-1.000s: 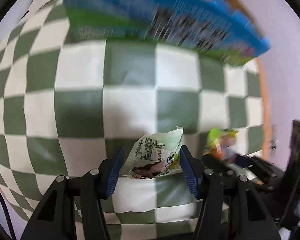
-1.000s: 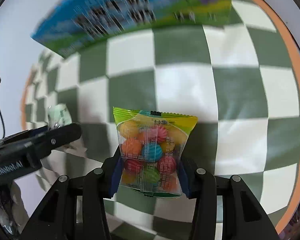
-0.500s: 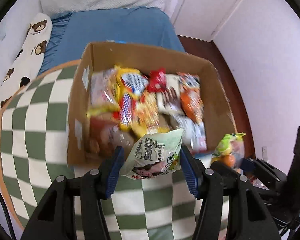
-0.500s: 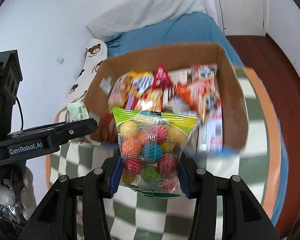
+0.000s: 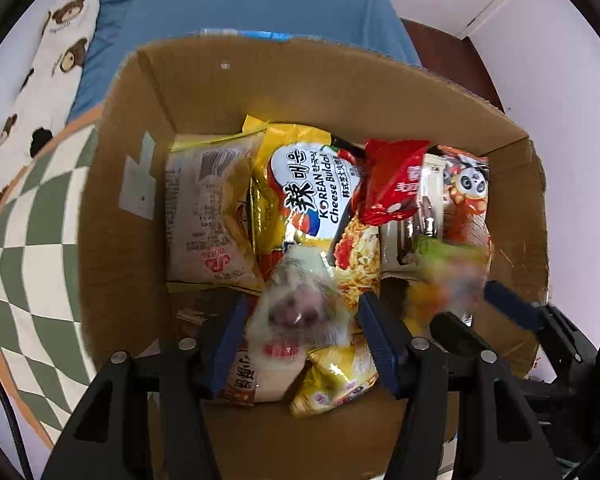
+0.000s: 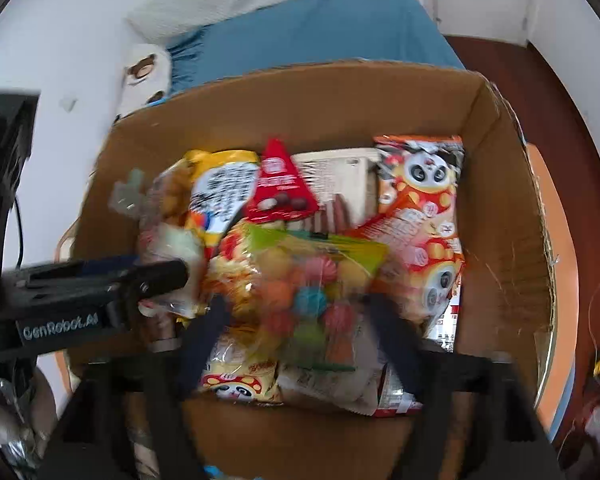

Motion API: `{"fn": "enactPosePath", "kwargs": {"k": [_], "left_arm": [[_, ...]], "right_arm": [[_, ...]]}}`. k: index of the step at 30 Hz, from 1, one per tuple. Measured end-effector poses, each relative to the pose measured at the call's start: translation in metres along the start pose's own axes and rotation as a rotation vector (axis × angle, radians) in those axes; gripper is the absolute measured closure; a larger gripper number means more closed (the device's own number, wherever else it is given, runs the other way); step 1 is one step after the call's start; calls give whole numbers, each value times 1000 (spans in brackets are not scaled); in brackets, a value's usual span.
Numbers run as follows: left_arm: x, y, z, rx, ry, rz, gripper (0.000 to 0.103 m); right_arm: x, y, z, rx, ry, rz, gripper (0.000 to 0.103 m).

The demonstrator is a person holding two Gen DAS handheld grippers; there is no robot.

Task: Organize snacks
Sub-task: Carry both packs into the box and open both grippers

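A brown cardboard box (image 5: 112, 216) (image 6: 496, 208) is full of snack packets. My left gripper (image 5: 302, 320) hangs over the box with its jaws spread; the pale green snack packet (image 5: 296, 312) is a blur between them, seemingly falling free. My right gripper (image 6: 296, 312) is also over the box with jaws spread; the clear bag of coloured candy balls (image 6: 308, 284) is blurred between them, seemingly dropping. The right gripper shows at the right of the left wrist view (image 5: 500, 304), the left gripper at the left of the right wrist view (image 6: 100, 280).
The box stands on a green and white checked cloth (image 5: 36, 240) with an orange rim. Behind it are a blue bed (image 5: 260, 4), a teddy-bear pillow (image 5: 56, 52) and a dark wooden floor (image 6: 540, 80). Inside lie a yellow noodle pack (image 5: 312, 184) and a panda packet (image 6: 424, 208).
Both grippers have moved forward over the box. Both jaws have spread, and the green packet and the candy bag have come loose and are dropping into it.
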State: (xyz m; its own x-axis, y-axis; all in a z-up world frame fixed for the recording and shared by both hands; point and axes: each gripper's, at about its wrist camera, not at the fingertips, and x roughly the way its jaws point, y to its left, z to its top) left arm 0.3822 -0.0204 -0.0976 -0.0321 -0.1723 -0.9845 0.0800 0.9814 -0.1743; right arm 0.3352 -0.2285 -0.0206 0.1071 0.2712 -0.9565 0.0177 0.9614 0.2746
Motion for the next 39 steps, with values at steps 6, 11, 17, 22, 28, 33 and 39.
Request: {"fn": "enactPosePath", "kwargs": {"k": [6,11,17,22,28,33,39], "left_arm": [[1,1,-6,11,-28,15,15],[-8,1,-10,-1,-85,41,7],[-19,-1,-16,16,-125,53,0],[-35,-7,-25,25,-166,56,0],[-63,-13,-49,31,-234,63,0],[-91,-18,-84,37,-323,88,0],[-117,-23,-136,37,-405,93,0]], "right_arm": [[-10,-11,0,-12,-18,-74,5],[-23,-18,-3,-30,-39,-149,3],[-32,-30,-7,-13,-51,-203,2],[-46,-30,-14,-15,-77,-215,2],[-77,-23,-32,-37,-140,-224,2],[-109,-15,-57,-49,-206,-219,2],[-151,-9,-103,-51,-284,-190,2]]}}
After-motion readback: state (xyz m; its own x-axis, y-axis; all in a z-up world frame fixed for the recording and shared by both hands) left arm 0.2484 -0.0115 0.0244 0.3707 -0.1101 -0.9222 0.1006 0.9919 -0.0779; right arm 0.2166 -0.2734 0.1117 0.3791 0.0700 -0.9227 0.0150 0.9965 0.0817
